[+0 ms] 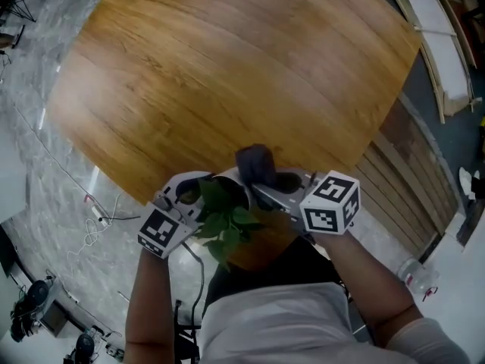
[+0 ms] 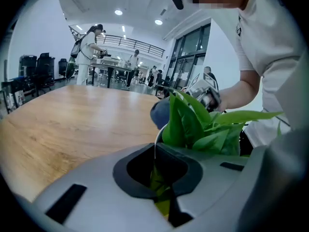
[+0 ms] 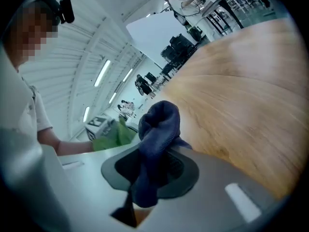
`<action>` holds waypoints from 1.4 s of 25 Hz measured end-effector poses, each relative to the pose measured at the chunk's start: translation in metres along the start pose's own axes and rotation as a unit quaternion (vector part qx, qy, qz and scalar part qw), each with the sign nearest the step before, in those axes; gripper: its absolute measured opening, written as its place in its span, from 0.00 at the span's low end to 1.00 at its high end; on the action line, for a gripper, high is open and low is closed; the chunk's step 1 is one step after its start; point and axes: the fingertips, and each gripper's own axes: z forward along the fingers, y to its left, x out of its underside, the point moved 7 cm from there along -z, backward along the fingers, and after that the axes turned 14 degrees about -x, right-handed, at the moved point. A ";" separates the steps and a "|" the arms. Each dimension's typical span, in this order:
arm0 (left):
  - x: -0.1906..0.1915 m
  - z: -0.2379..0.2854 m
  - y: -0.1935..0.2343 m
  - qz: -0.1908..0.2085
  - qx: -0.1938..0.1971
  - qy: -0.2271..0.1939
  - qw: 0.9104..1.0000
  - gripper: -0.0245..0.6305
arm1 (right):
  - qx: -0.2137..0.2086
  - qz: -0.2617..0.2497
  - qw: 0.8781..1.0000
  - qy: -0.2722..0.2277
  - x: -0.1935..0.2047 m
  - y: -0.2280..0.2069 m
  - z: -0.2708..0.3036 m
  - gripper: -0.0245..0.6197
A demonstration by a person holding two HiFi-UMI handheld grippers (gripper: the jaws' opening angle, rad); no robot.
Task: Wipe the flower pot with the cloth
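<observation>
A brown flower pot (image 1: 265, 247) with a green plant (image 1: 225, 220) is held at the table's near edge, close to the person's body. My left gripper (image 1: 203, 194) is shut on the pot's thin white rim (image 2: 155, 141), and leaves (image 2: 193, 122) rise just past the jaws. My right gripper (image 1: 267, 186) is shut on a dark blue cloth (image 3: 157, 129). The cloth (image 1: 256, 164) is bunched above the pot's far side, next to the leaves. From the left gripper view the cloth (image 2: 158, 114) shows behind the plant. Whether it touches the pot is hidden.
A large wooden table (image 1: 227, 74) spreads ahead of both grippers. The floor on the left carries white cables (image 1: 95, 222), and wooden slats (image 1: 402, 180) lie to the right. People stand at tables (image 2: 111, 64) far across the hall.
</observation>
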 end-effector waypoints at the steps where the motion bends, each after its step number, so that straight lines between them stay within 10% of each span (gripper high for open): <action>1: -0.001 0.001 -0.002 0.005 0.001 -0.001 1.000 0.06 | 0.018 0.005 1.000 0.010 0.008 -0.015 -0.001 0.14; 5: 0.003 0.008 -0.004 0.000 -0.003 0.003 1.000 0.06 | 0.057 0.035 0.997 0.031 0.028 -0.049 0.004 0.14; 13: 0.006 -0.002 0.004 -0.066 -0.033 0.030 0.997 0.06 | 0.010 0.003 1.000 -0.014 -0.011 0.027 0.002 0.14; 21: 0.012 0.004 0.015 -0.150 -0.066 0.025 0.986 0.06 | 0.082 0.046 0.995 -0.018 0.028 -0.042 0.000 0.14; 29: 0.026 -0.003 0.023 -0.297 -0.128 0.039 0.945 0.06 | 0.013 -0.002 0.998 -0.069 0.001 0.036 0.009 0.14; 35: 0.032 -0.003 0.034 -0.354 -0.131 0.040 0.925 0.06 | 0.076 0.023 0.993 -0.083 0.021 -0.022 0.002 0.14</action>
